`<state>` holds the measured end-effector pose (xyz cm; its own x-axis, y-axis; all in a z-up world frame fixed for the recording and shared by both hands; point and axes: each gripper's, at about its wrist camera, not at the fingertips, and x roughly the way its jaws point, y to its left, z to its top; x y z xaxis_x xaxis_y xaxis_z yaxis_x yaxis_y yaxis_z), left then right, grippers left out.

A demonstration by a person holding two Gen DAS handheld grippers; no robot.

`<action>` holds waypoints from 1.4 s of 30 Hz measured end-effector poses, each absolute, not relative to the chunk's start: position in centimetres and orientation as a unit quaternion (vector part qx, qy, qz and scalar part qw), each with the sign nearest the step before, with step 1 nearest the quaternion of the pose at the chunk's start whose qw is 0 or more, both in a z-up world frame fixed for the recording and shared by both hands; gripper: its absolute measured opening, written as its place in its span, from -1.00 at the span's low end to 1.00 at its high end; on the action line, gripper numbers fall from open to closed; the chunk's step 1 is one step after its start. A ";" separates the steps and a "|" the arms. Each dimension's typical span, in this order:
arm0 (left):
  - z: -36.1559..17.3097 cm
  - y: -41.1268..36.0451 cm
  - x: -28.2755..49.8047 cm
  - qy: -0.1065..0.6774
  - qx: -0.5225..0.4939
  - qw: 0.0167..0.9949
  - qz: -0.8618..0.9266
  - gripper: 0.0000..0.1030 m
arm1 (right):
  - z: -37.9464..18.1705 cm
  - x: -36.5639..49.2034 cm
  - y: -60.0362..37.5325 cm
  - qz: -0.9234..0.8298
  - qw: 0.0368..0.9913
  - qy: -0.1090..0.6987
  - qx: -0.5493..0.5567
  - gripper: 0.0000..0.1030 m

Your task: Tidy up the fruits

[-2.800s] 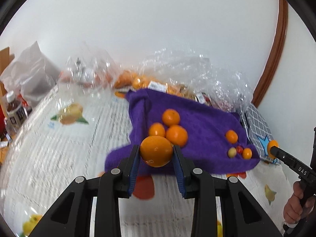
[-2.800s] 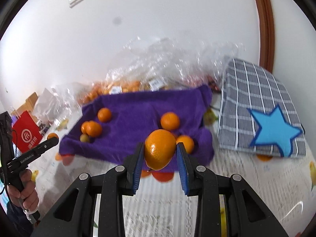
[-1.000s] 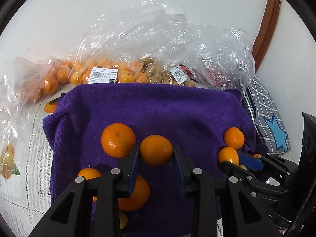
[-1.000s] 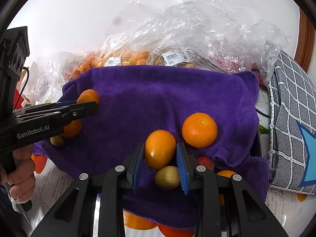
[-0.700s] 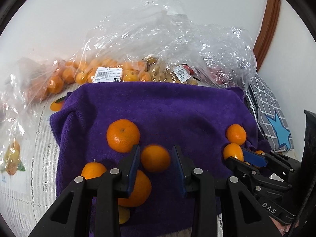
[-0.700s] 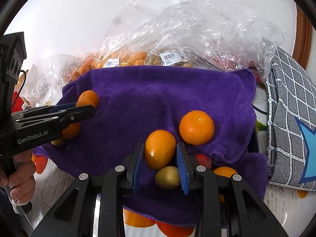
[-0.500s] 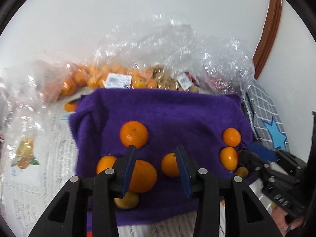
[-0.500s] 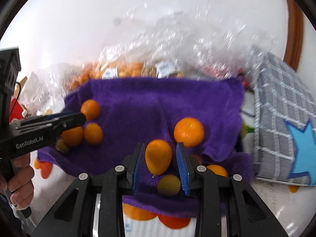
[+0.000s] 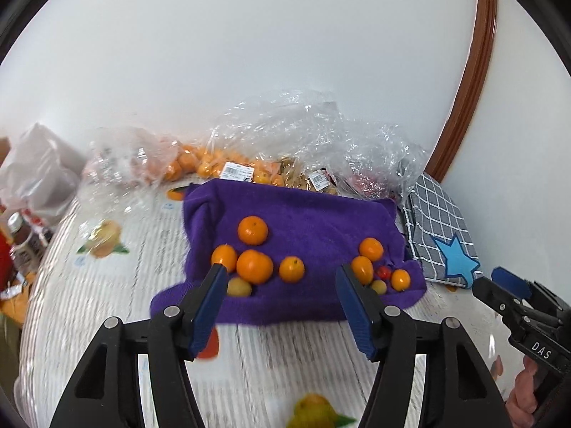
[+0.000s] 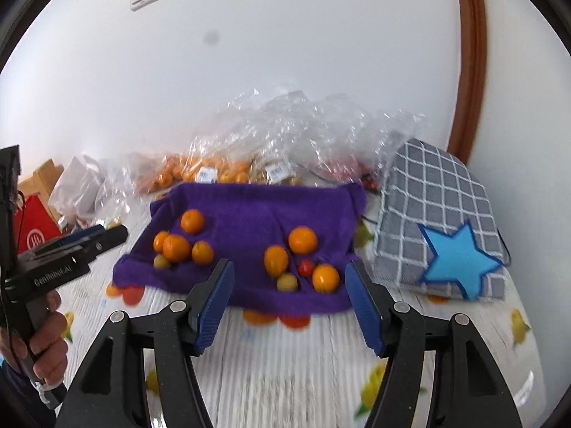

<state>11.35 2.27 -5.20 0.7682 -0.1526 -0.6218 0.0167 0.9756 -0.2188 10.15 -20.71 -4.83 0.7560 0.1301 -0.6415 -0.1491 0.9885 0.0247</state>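
Showing two fruit groups on a purple towel (image 9: 314,214) spread over the patterned tabletop (image 9: 117,303). Left gripper (image 9: 282,285) and right gripper (image 10: 289,281) both hover clear of the towel's near edge, fingers spread wide and empty (each pair has just been opening). On the towel's left part lie four oranges (image 9: 254,266) and one small yellow fruit (image 9: 238,287), clustered and partly touching. On its right part lie three oranges (image 10: 302,239), a small red fruit (image 10: 306,267) and a small yellow-green fruit (image 10: 287,281), close together. Behind the towel's far edge sit clear plastic bags (image 9: 307,132) holding more oranges. Just right of the towel lies a grey checked cloth (image 10: 439,192) with a blue star.
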 end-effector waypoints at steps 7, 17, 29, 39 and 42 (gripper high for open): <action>-3.5 1.5 6.7 0.318 -0.079 0.944 -0.022 0.48 | -3.9 4.7 -22.1 0.048 0.945 0.324 -0.005 0.49; -2.0 1.2 3.8 0.301 -0.069 0.951 -0.004 0.60 | -3.2 1.6 -23.1 0.038 0.948 0.316 0.013 0.71; -1.5 0.4 3.2 0.292 -0.057 0.955 -0.001 0.60 | -3.0 0.3 -23.9 0.027 0.950 0.310 0.020 0.71; -1.3 0.4 2.9 0.288 -0.059 0.956 0.002 0.60 | -2.8 -0.2 -23.5 0.030 0.951 0.306 0.017 0.71; -1.2 0.5 2.8 0.288 -0.059 0.956 0.001 0.60 | -2.8 -0.3 -23.5 0.030 0.951 0.306 0.017 0.71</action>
<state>2.85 0.49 -1.21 0.8347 -0.0316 -0.5498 -0.0361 0.9931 -0.1120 -0.27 -23.47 -2.80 0.8108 0.0673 -0.5815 -0.0468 0.9976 0.0502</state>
